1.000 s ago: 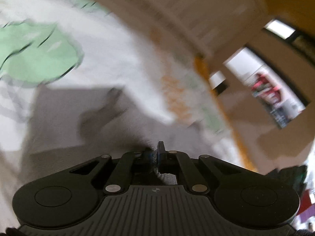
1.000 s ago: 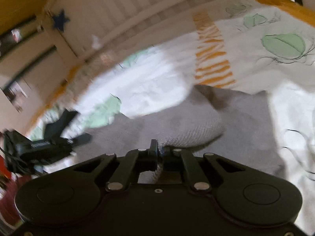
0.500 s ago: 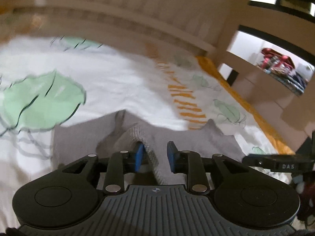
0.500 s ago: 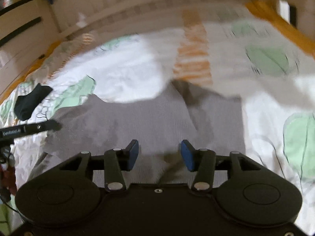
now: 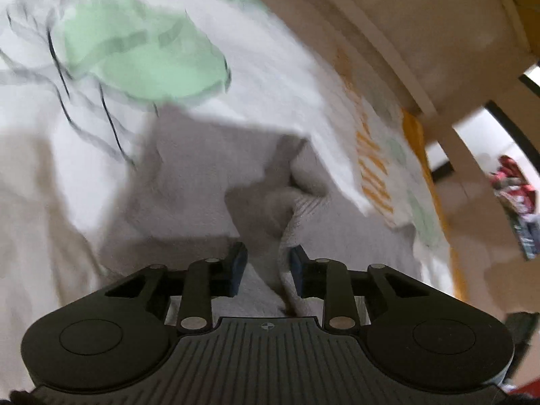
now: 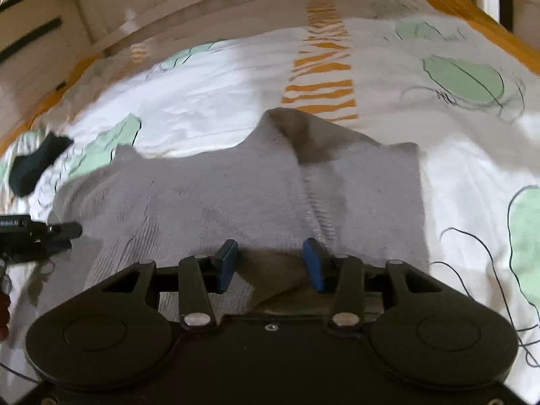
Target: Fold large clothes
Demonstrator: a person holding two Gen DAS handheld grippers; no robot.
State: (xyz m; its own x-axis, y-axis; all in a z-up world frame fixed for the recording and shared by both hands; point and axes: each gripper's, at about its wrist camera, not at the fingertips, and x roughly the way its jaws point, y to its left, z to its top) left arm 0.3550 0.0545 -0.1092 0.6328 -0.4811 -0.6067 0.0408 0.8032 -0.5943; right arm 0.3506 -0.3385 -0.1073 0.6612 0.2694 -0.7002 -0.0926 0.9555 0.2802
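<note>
The grey sweater [image 6: 236, 189] lies spread flat on the bed's white duvet [image 6: 209, 94], the one with green leaves and orange stripes. The right gripper [image 6: 270, 265] hovers low over its near edge, blue pads apart and closing, grey knit below the gap, nothing pinched. The left gripper [image 5: 266, 268] sits parted too, a ribbed fold rising between its fingers, unclamped. A dark sock [image 6: 35, 165] lies off to the left.
</note>
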